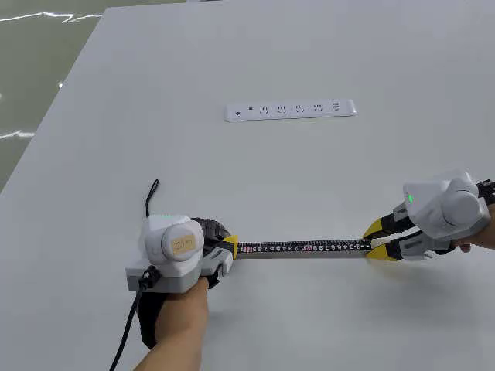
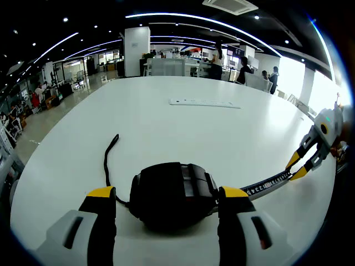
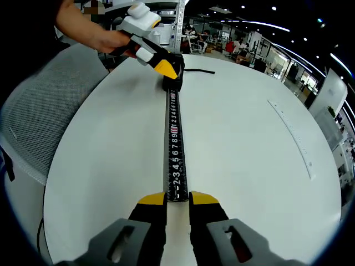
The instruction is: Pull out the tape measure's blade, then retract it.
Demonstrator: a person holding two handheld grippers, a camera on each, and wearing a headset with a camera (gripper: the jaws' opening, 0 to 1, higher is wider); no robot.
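The black tape measure case (image 2: 173,194) sits on the white table between the yellow-tipped jaws of my left gripper (image 2: 169,194), which is shut on it; in the head view the case (image 1: 215,233) lies under that gripper (image 1: 220,251). The black blade (image 1: 303,247) with white numbers runs flat to the right from the case. My right gripper (image 3: 177,197) is shut on the blade's end (image 3: 176,191), and it shows in the head view at the right (image 1: 377,241). The blade (image 3: 174,133) stretches away to the case (image 3: 173,75). A black wrist strap (image 2: 108,158) trails from the case.
A white power strip (image 1: 291,110) lies further back on the table (image 1: 255,178). The table's left edge (image 1: 46,116) drops to a glossy floor. A black cable (image 1: 128,336) hangs from the left gripper. People and desks stand far beyond the table in the left gripper view.
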